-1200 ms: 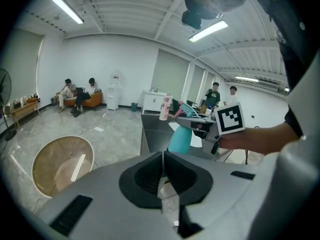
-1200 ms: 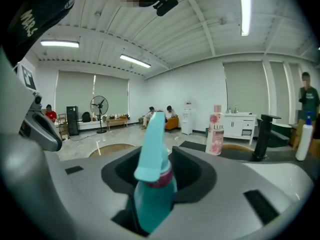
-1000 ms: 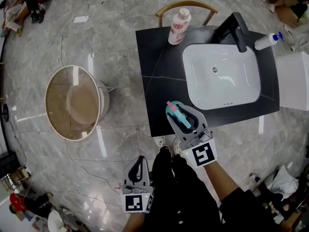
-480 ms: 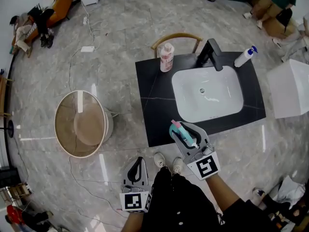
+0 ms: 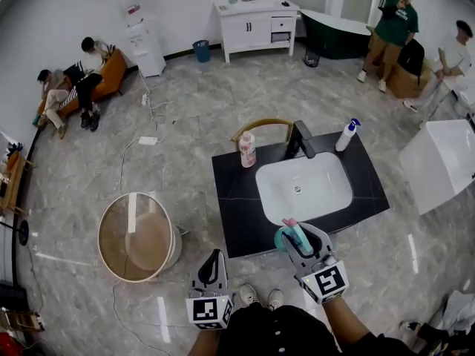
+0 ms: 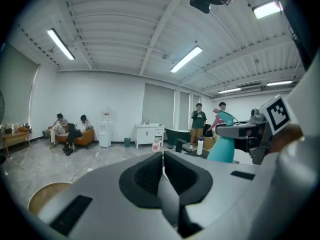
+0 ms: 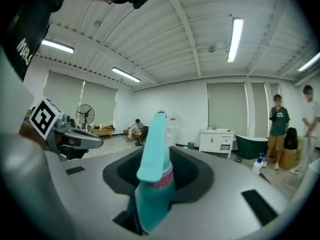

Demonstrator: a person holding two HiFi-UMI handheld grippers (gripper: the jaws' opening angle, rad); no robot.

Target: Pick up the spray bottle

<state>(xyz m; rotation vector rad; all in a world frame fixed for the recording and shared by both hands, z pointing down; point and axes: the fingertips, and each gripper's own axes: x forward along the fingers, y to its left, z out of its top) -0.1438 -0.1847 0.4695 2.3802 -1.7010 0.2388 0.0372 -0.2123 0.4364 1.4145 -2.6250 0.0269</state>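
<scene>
**A:** How does the right gripper (image 7: 156, 176) stand?

**B:** Its own view shows the jaws clamped on the neck of a teal spray bottle (image 7: 152, 196). The pink collar sits just above the grip, and the trigger head rises upright between the jaws.

**A:** And the head view?

**B:** It shows where the bottle is, which the gripper view cannot. The bottle is held in the air at the near edge of the black countertop (image 5: 234, 199), not resting on it. From above, the press on the neck cannot be made out.

**A:** The left gripper (image 6: 162, 159)?

**B:** Its jaws are pressed together with nothing between them. The head view places it low on the person's left, over the marble floor (image 5: 185, 117) and near a round table (image 5: 137, 236).

**A:** Does the left gripper view add anything?

**B:** It gives a side look at the teal bottle in the other gripper, at its right edge.

**A:** Further out?

**B:** The countertop holds a white basin (image 5: 304, 188) and a black faucet (image 5: 300, 139). There is a pink bottle (image 5: 247, 150) at the back left and a white spray bottle (image 5: 346, 136) with a blue head at the back right. A wooden chair (image 5: 260, 127) stands behind the countertop. Only the right gripper view shows a standing fan (image 7: 85, 115).
</scene>
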